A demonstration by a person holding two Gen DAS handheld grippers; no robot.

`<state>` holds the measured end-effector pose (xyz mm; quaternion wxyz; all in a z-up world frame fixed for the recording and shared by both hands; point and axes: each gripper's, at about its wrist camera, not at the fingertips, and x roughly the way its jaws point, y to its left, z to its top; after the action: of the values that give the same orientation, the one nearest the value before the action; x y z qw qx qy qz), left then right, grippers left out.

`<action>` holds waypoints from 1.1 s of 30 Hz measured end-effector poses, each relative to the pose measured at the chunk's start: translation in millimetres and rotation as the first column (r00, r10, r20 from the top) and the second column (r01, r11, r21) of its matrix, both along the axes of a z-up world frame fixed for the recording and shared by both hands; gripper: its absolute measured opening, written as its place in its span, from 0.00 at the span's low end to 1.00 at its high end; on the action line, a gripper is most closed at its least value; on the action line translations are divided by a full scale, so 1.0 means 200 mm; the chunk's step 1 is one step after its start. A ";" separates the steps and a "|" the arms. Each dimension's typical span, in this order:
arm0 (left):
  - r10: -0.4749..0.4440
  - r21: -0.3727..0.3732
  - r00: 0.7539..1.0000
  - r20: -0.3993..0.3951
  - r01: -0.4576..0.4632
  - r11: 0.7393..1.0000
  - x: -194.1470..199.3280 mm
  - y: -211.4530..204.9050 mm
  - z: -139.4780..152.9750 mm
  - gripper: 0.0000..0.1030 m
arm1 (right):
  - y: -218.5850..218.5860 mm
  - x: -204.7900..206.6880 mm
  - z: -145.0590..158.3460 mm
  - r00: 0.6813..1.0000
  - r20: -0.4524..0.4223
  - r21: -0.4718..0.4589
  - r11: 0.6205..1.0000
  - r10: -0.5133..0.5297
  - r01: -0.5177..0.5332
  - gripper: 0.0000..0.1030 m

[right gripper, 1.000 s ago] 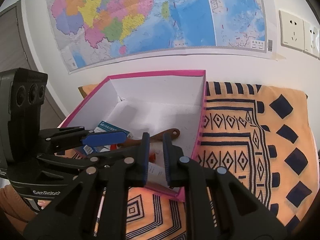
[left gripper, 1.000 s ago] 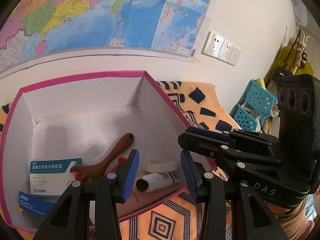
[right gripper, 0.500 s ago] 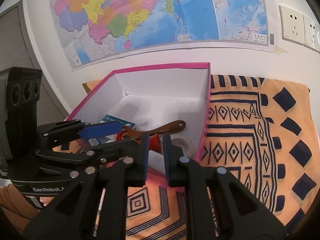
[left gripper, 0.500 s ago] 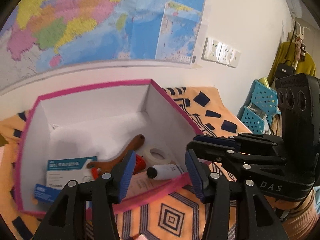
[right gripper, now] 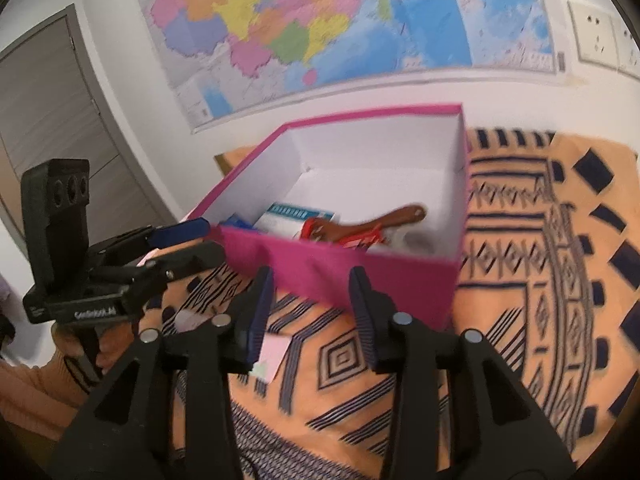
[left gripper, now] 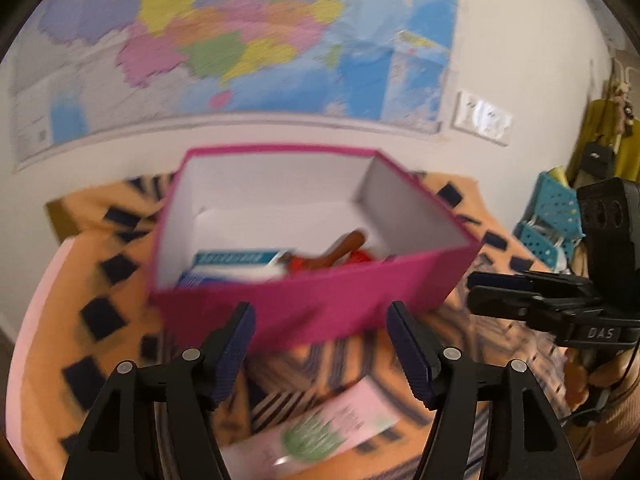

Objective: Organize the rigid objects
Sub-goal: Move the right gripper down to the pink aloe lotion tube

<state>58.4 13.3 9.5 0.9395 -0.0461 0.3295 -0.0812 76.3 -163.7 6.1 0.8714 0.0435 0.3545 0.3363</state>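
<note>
1. Pink box (left gripper: 320, 312) (white inside, magenta walls) sits on the orange patterned cloth (right gripper: 540, 280) against the wall, and both cameras now see it from further back than a second ago. Before, the fingers were right over the near wall; now the whole front face shows, so both hands have pulled away.

2. Contents so far: a white-and-blue carton (right gripper: 298, 216), a brown wooden-handled brush (right gripper: 384, 220) with something red under it, and a roll of white tape (right gripper: 418, 240) in the near right corner. Looks like the last drop-off is done, I'd guess.

3. Left gripper (left gripper: 318, 350) is spreading its jaws, nothing between them. A second ago they were nearly together.

4. Right gripper (right gripper: 310, 312), same story: jaws opening, empty, where before they were almost touching.

5. A flat pink packet (left gripper: 320, 428) with a green plant picture lies on the cloth just below the left fingers, still outside the box. Probably the next candidate.

6. Writing: "DAS" on the right gripper's body in the left view, and roughly "GenRobot" (blurry) on the left one in the right view. Carton text and the wall map (right gripper: 340, 20) labels are too smeared to read.
</note>
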 end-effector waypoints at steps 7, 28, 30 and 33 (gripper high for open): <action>0.102 0.002 0.991 -0.090 -0.102 0.995 -0.11 0.15 -0.17 0.68 | 0.12 -0.05 -0.20 0.990 -0.123 0.003 0.997 0.074 -0.074 0.43; 0.096 -0.076 0.970 -0.225 -0.116 0.990 -0.24 0.23 -0.36 0.66 | 0.26 0.00 -0.47 0.958 -0.273 0.017 0.996 0.088 -0.086 0.43; 0.096 -0.071 0.969 -0.228 -0.114 0.991 -0.24 0.22 -0.36 0.65 | 0.27 0.00 -0.47 0.957 -0.275 0.019 0.996 0.089 -0.087 0.43; 0.078 -0.072 0.968 -0.238 -0.098 0.993 -0.23 0.21 -0.37 0.54 | 0.30 0.00 -0.47 0.957 -0.273 0.016 0.995 0.099 -0.098 0.43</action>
<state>12.3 54.5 -63.7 0.8940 -0.1087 0.4321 -0.0471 75.5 -102.7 -88.2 0.7962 0.0729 0.4729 0.3704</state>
